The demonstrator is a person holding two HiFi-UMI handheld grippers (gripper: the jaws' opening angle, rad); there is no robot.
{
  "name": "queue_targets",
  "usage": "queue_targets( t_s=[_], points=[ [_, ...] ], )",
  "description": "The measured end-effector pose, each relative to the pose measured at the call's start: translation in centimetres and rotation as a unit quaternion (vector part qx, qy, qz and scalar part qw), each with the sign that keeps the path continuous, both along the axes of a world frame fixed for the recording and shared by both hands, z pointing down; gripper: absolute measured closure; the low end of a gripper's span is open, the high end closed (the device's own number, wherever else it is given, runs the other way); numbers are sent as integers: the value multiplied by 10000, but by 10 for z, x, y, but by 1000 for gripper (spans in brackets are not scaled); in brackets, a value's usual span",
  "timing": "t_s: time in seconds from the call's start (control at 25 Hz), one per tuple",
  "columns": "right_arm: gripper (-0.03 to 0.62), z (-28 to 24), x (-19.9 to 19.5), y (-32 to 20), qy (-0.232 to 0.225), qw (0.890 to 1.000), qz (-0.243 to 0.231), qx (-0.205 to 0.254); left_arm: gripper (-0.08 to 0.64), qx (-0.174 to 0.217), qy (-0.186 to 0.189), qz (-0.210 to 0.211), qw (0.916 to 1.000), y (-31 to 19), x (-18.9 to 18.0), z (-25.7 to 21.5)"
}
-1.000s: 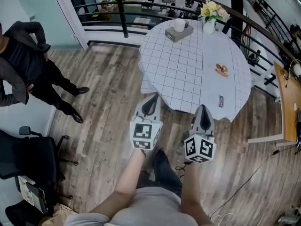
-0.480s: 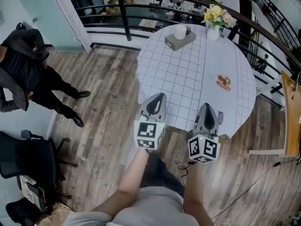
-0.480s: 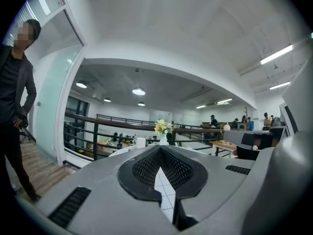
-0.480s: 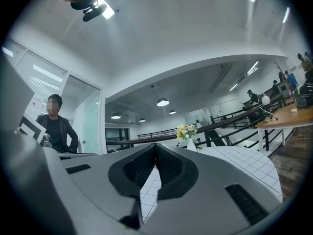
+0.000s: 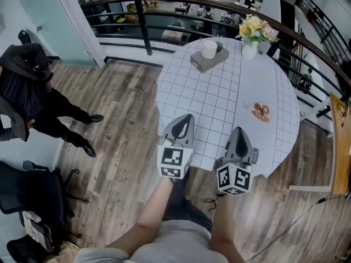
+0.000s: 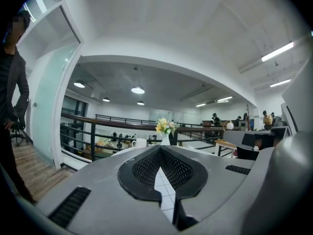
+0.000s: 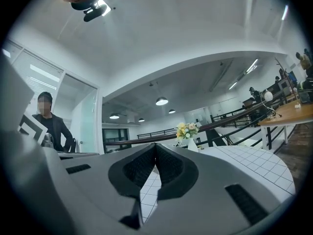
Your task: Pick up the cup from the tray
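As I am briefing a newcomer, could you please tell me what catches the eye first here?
The round table in its white checked cloth fills the middle, with a white cup on a grey tray at its far edge beside flowers. The left tongs and right tongs hover shut at the near edge.

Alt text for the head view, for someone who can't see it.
The left gripper and right gripper, both shut and empty, point toward a round table with a white grid cloth; at its far side a white cup sits on a grey tray near a vase of flowers. A person stands at left.
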State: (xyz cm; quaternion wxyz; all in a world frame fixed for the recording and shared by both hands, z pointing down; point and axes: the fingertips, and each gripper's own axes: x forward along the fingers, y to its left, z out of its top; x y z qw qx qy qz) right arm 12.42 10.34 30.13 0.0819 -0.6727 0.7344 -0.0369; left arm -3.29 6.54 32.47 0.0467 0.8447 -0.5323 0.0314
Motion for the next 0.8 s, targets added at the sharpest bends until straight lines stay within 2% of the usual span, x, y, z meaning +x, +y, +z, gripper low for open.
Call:
queue_targets(
  t_s=[0.52,0.8],
  points=[
    [584,-1,-8,-127,30,9998,-52,-185,554,-154,144,-10,9998,-126,-16,0],
    [584,1,-9,-198,70,9988,-241,-429,554,-249,147,77,9996,-192,-23,2]
  ],
)
